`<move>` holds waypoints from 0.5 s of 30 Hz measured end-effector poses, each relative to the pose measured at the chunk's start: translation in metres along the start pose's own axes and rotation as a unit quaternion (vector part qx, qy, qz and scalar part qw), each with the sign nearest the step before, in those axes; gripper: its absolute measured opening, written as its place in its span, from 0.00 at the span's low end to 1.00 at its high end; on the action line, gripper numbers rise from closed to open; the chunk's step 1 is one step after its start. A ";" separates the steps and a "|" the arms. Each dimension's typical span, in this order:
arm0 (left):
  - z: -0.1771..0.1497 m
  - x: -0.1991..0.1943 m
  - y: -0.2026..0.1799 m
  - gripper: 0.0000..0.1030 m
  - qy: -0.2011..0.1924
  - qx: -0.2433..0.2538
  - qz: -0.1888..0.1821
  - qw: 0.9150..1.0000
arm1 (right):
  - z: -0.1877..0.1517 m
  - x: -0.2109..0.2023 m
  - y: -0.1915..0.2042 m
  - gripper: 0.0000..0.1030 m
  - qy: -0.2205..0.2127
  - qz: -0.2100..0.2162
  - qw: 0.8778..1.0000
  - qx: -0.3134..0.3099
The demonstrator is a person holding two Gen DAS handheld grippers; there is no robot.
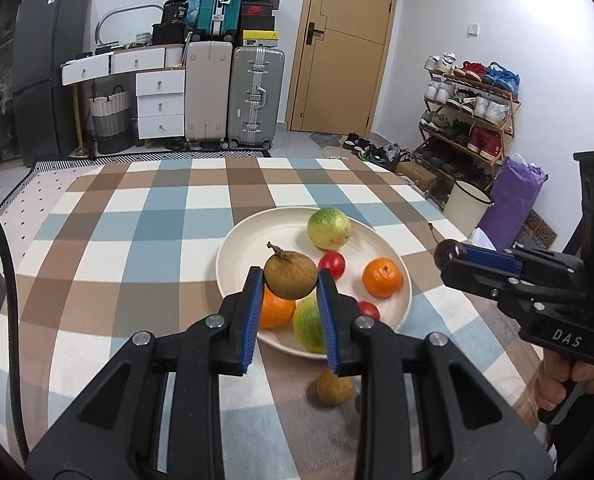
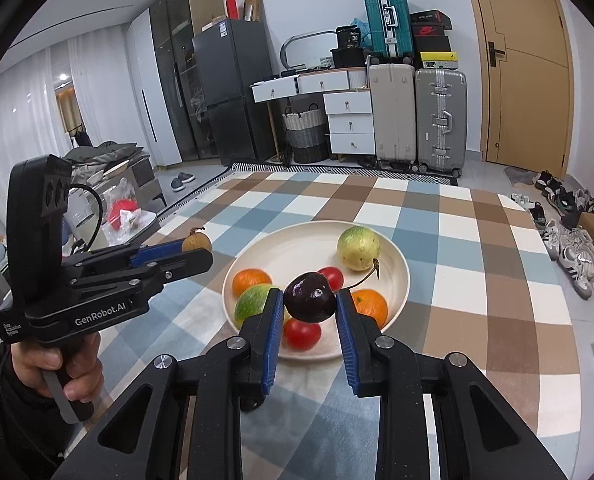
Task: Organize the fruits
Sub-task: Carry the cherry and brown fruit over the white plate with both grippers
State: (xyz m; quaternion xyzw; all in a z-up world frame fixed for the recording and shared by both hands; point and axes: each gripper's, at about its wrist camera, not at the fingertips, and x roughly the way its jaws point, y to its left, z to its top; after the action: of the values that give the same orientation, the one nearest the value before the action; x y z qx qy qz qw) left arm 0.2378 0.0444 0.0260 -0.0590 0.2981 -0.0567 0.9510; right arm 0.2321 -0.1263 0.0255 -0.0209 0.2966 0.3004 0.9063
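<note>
"GenRobot.AI" marks the left gripper, clamping a rough brown longan; "DAS" marks the right gripper, pinching a glossy dark cherry at the round cream plate's six o'clock.

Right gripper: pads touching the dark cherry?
Touching. Right wrist view shows both blue pads pressed on the dark cherry, held in the right gripper above the plate.

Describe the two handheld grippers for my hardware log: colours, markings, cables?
Both are matte black with blue ribbed finger pads. The left gripper reads "GenRobot.AI" and trails a black cable; the right gripper reads "DAS". Bare hands hold pistol grips.
</note>
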 end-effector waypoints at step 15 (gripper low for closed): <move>0.013 0.052 0.016 0.23 -0.005 -0.011 0.012 1.000 | 0.015 0.037 -0.025 0.26 -0.013 -0.002 0.999 0.029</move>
State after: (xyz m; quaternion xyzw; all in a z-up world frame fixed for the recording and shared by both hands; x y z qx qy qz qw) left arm 0.2894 0.0542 0.0051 -0.0656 0.2943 -0.0414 0.9525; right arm 0.2776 -0.1240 0.0138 0.0088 0.2938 0.2897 0.9109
